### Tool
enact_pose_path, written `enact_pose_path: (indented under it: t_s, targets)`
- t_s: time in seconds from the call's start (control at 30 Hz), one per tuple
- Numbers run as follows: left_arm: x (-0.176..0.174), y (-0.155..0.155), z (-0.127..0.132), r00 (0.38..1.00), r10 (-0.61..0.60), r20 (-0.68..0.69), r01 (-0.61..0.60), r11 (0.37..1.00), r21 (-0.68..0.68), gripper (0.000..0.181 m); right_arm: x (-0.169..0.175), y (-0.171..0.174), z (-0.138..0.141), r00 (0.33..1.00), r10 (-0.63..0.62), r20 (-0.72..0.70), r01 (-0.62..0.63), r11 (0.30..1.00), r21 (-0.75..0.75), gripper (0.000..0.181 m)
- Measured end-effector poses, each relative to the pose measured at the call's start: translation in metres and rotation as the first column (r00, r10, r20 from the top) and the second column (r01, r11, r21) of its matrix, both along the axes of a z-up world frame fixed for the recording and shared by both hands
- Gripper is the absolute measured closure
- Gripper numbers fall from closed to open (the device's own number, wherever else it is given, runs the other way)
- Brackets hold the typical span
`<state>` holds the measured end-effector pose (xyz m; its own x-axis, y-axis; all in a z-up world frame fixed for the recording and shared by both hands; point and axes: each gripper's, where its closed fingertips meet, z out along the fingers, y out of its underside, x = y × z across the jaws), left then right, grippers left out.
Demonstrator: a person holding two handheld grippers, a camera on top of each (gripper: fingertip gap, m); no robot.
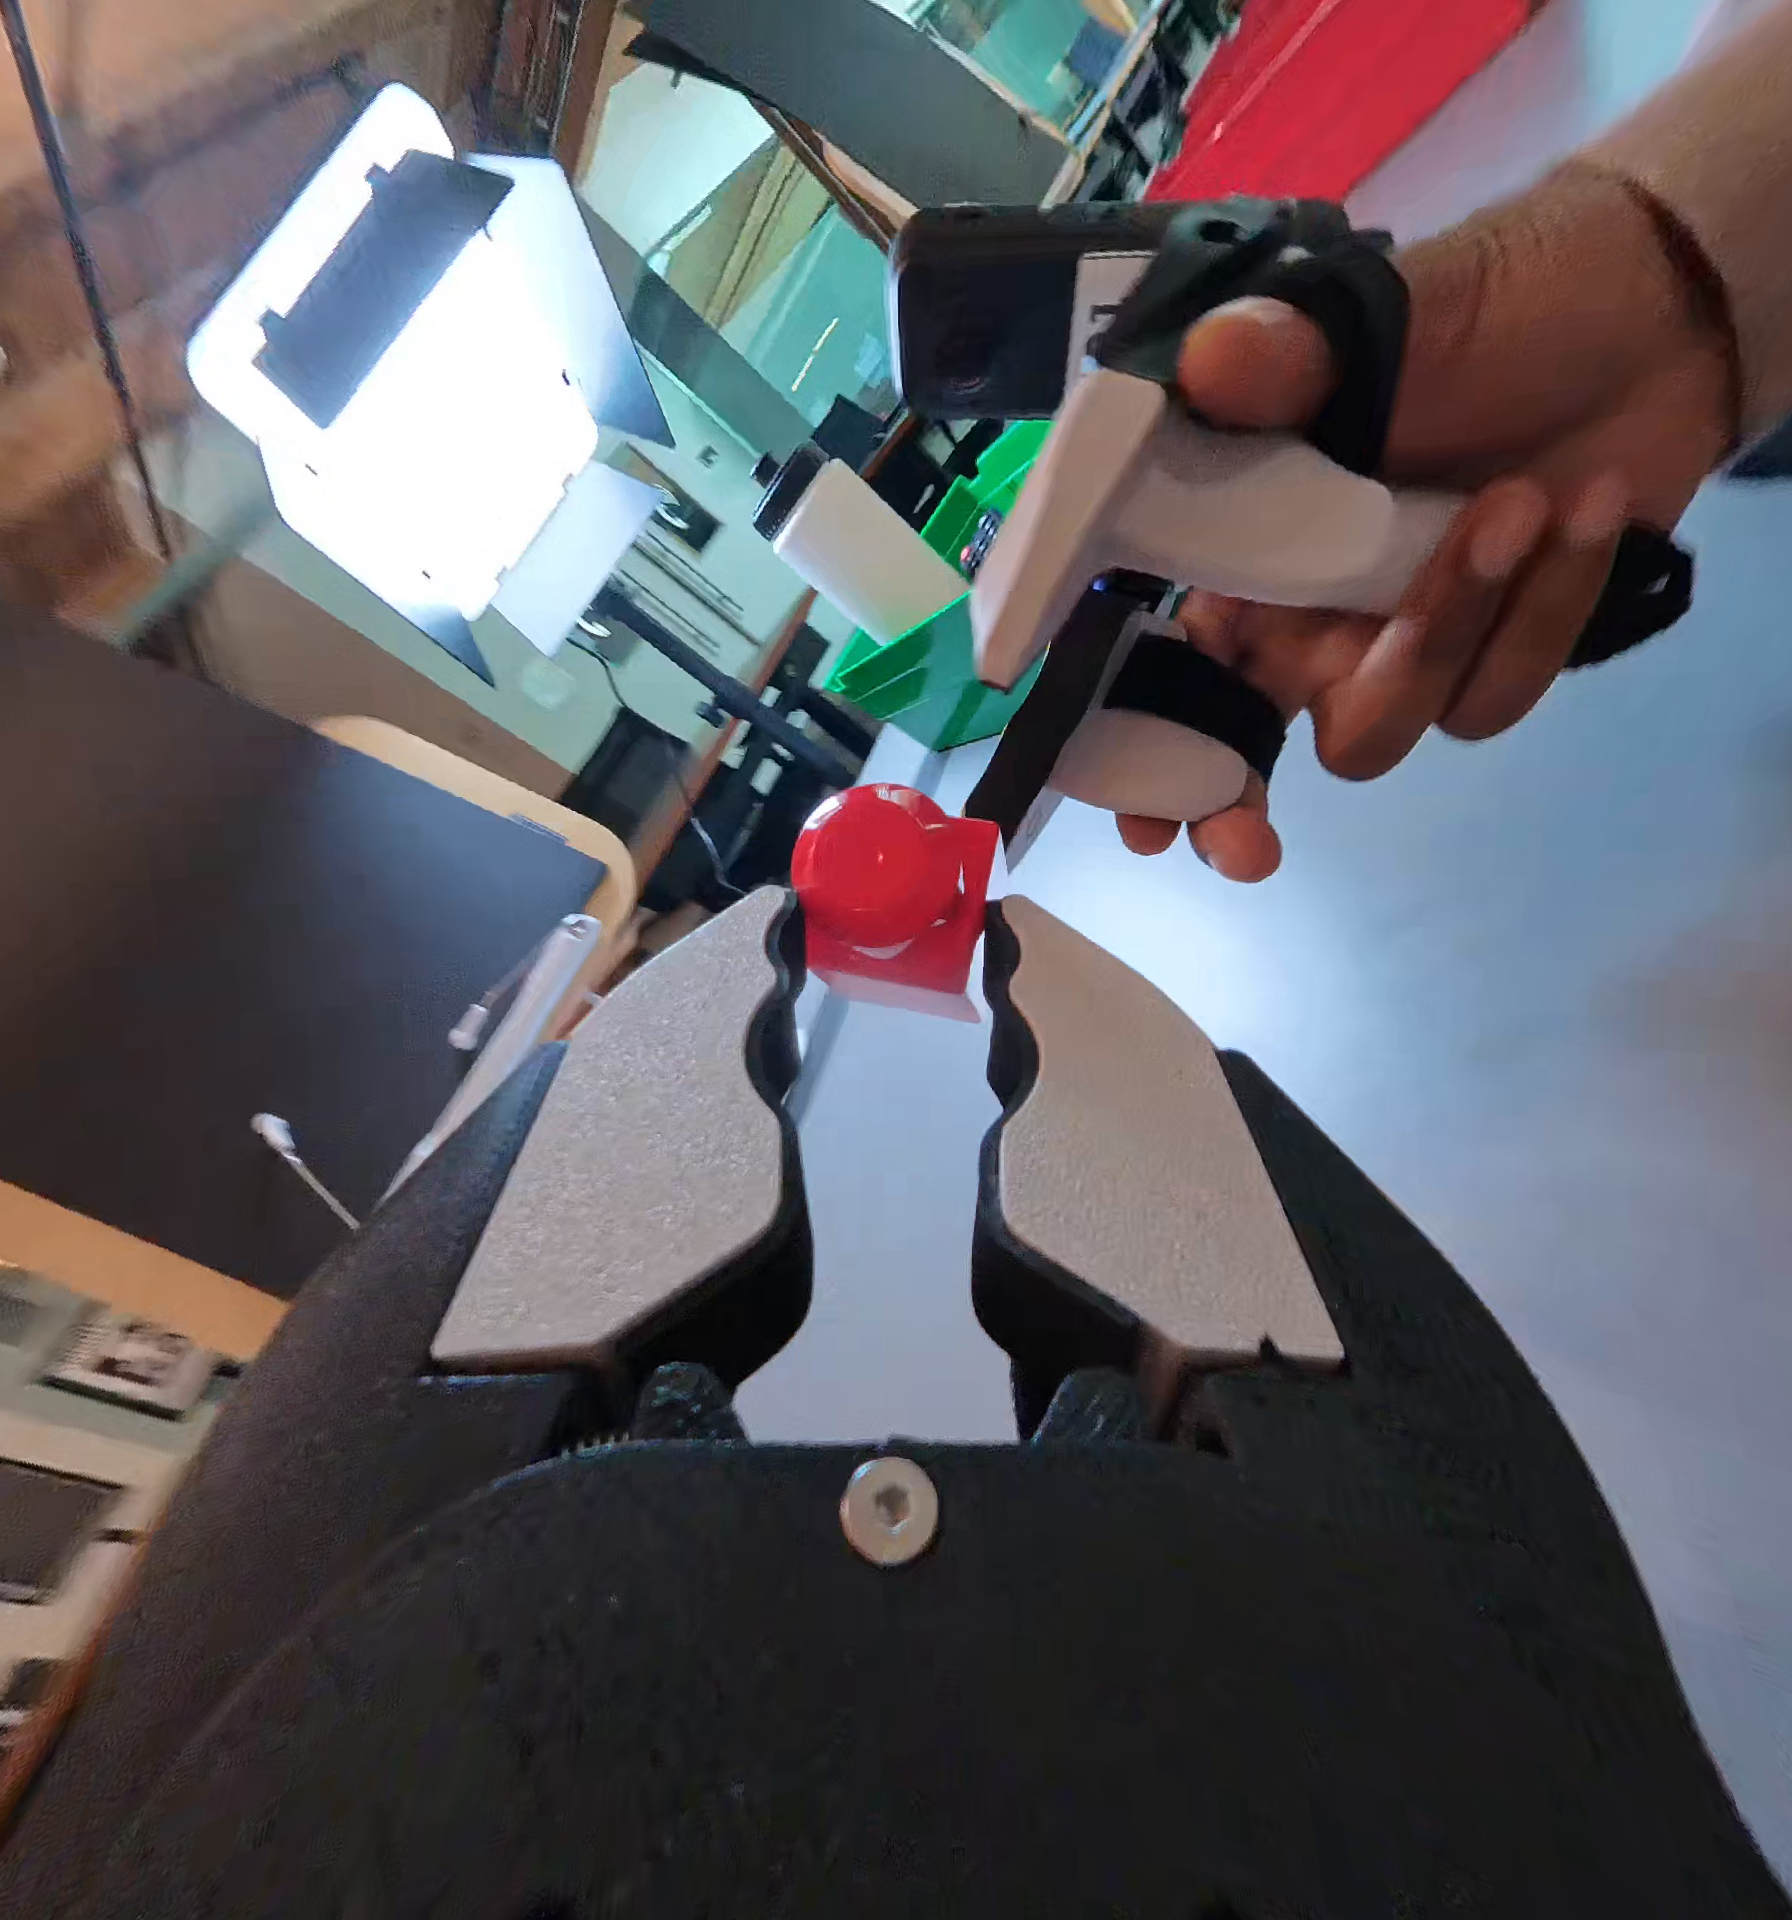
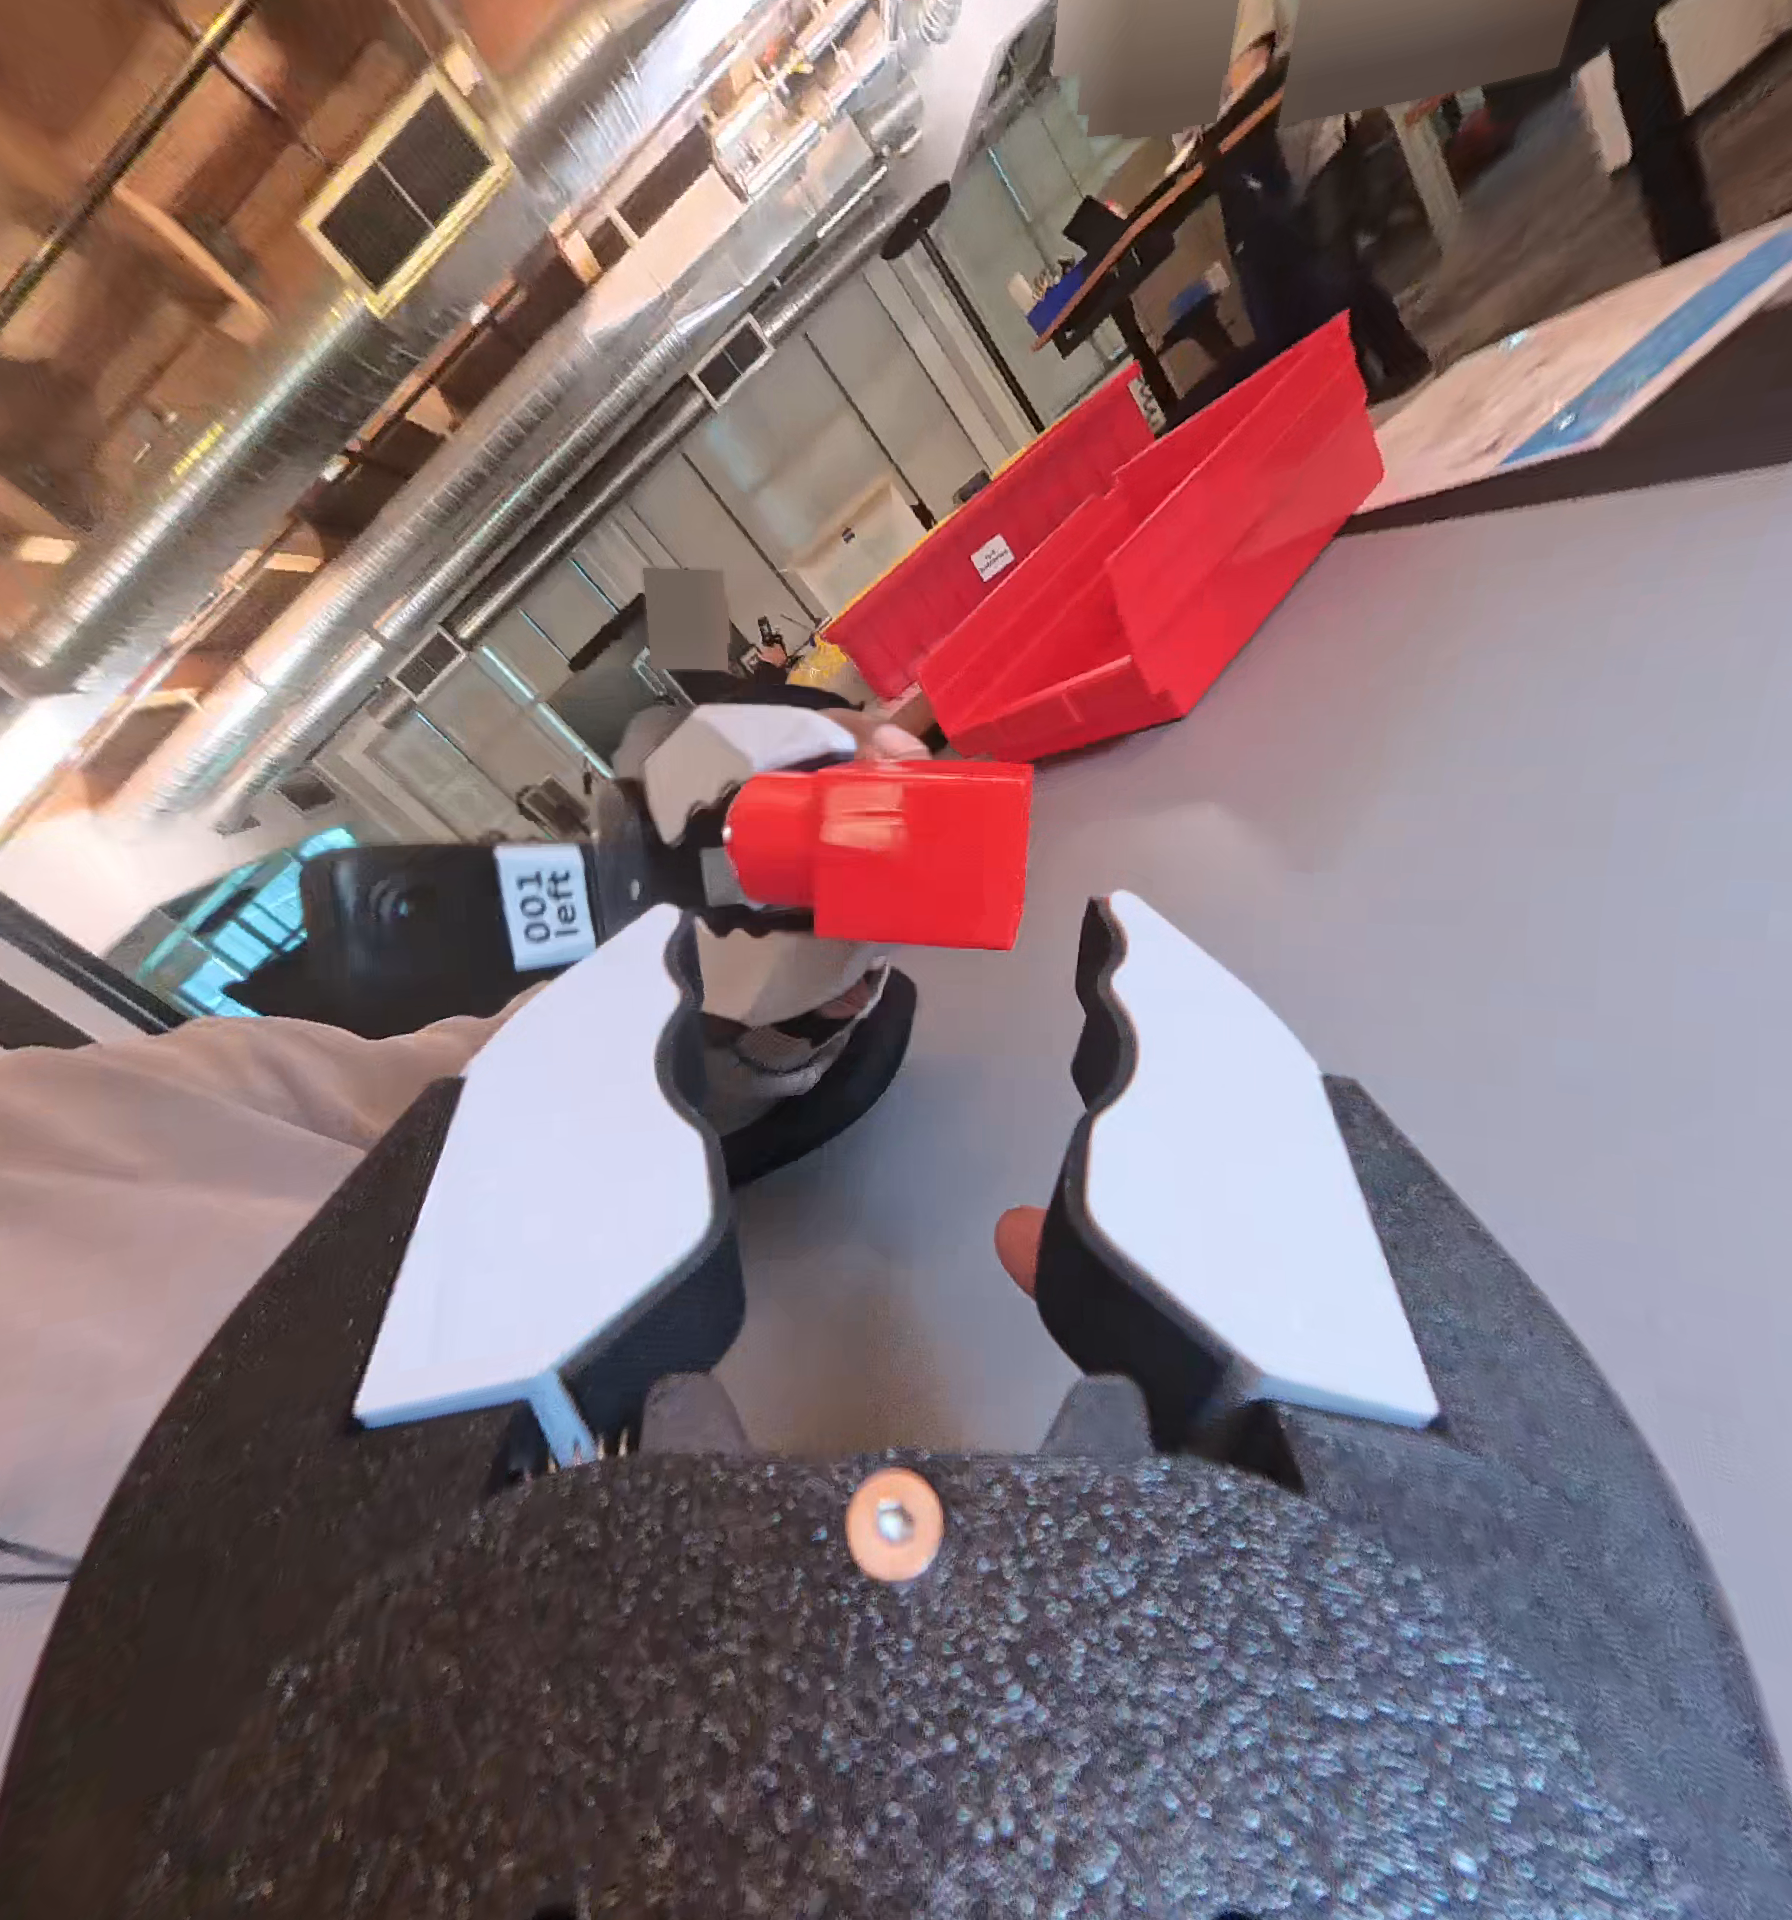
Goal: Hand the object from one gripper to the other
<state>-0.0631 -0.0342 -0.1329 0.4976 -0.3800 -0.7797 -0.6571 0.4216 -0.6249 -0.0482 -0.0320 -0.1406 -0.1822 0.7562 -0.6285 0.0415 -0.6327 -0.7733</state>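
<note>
The left gripper point(image 1: 890, 914) clamps the red object point(image 1: 887, 899) at its fingertips, above the grey table point(image 1: 1494, 1039); the right gripper point(image 2: 887, 920) stands wide, the object just beyond its tips, apart.

Glossy red plastic object point(image 1: 887, 899) (smooth), matt grey tabletop point(image 2: 1494, 831).
</note>
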Motion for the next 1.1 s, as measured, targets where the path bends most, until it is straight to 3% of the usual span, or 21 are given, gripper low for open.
enact_pose_path:
  t_s: [0.17,0.3,0.37,0.47,0.53,0.57,0.6,0.67,0.73,0.8,0.87,0.93,1.03,1.1]
  targets:
    - [0.018,-0.008,-0.014,0.968,0.043,-0.248,0.002,0.984,0.178,0.148,-0.011,-0.017,-0.011,0.997,0.005,0.073,-0.013,0.994,0.111,0.103]
    - [0.027,-0.015,-0.014,0.953,0.031,-0.300,0.043,0.971,0.234,0.148,-0.008,-0.022,-0.011,0.996,0.014,0.089,-0.035,0.968,0.247,0.113]
    - [0.028,-0.017,-0.014,0.970,-0.037,-0.240,0.079,0.983,0.167,0.150,-0.004,-0.018,-0.009,0.997,-0.011,0.082,-0.021,0.925,0.379,0.113]
    - [0.017,-0.014,-0.009,0.988,-0.151,0.015,0.152,0.985,-0.078,0.150,0.006,-0.009,0.003,0.997,-0.081,0.012,0.058,0.805,0.590,0.113]
    - [0.011,-0.010,-0.009,0.929,-0.186,0.321,0.296,0.893,-0.339,0.147,0.013,-0.007,0.013,0.992,-0.117,-0.049,0.118,0.707,0.698,0.113]
    - [0.009,-0.010,-0.006,0.844,-0.173,0.507,0.425,0.792,-0.439,0.145,0.015,-0.007,0.015,0.988,-0.136,-0.071,0.143,0.647,0.749,0.114]
    - [0.008,-0.011,0.000,0.721,-0.128,0.681,0.577,0.656,-0.487,0.143,0.016,-0.009,0.017,0.985,-0.148,-0.085,0.156,0.578,0.801,0.113]
    - [0.005,-0.011,0.009,0.469,0.036,0.882,0.810,0.380,-0.446,0.137,0.015,-0.017,0.015,0.982,-0.159,-0.103,0.162,0.420,0.893,0.113]
    - [0.007,-0.014,0.009,0.335,0.156,0.929,0.912,0.192,-0.361,0.138,0.013,-0.028,0.013,0.981,-0.158,-0.113,0.152,0.263,0.953,0.113]
    - [0.016,-0.022,0.004,0.315,0.196,0.928,0.939,0.078,-0.335,0.137,0.011,-0.037,0.012,0.979,-0.158,-0.131,0.150,0.117,0.982,0.113]
    - [0.028,-0.035,0.002,0.335,0.189,0.923,0.941,-0.021,-0.337,0.132,0.010,-0.042,0.011,0.976,-0.159,-0.147,0.150,0.007,0.989,0.113]
    - [0.040,-0.045,-0.001,0.359,0.176,0.916,0.933,-0.072,-0.352,0.131,0.009,-0.043,0.008,0.974,-0.163,-0.155,0.143,-0.081,0.986,0.113]
    - [0.046,-0.048,-0.005,0.389,0.134,0.911,0.921,-0.034,-0.388,0.141,0.007,-0.044,0.001,0.974,-0.170,-0.147,0.115,-0.187,0.976,0.113]
    - [0.045,-0.045,-0.008,0.440,0.087,0.894,0.896,0.029,-0.444,0.142,0.005,-0.039,-0.002,0.972,-0.197,-0.128,0.096,-0.167,0.981,0.113]
